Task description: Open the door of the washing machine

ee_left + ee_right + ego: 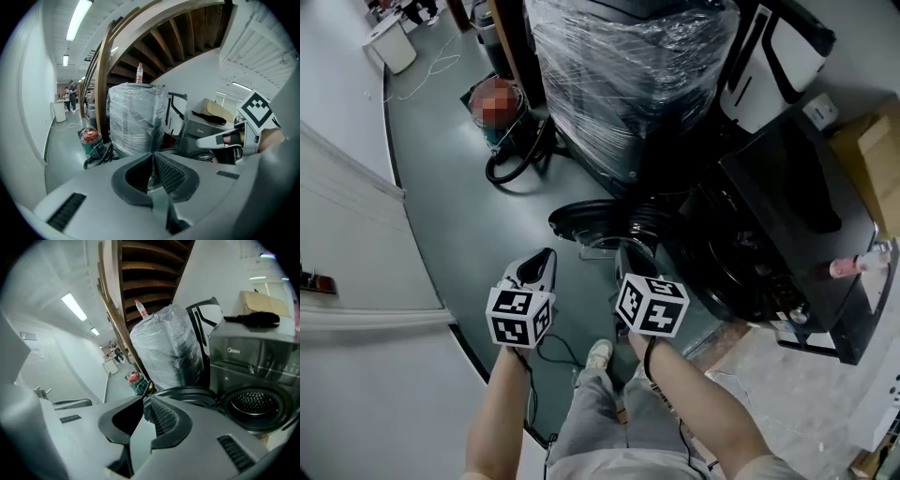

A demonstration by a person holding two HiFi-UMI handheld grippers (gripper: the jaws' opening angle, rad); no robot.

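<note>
At right: washing machine (pixel 797 197), door (pixel 598 221) open, drum (pixel 255 404) showing.

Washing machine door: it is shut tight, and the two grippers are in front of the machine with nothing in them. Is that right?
Not quite. The door is open, swung out beside the drum, whose mouth stands bare in the right gripper view. The rest holds: the left gripper and the right gripper are in front of the washing machine, with nothing in them.
</note>
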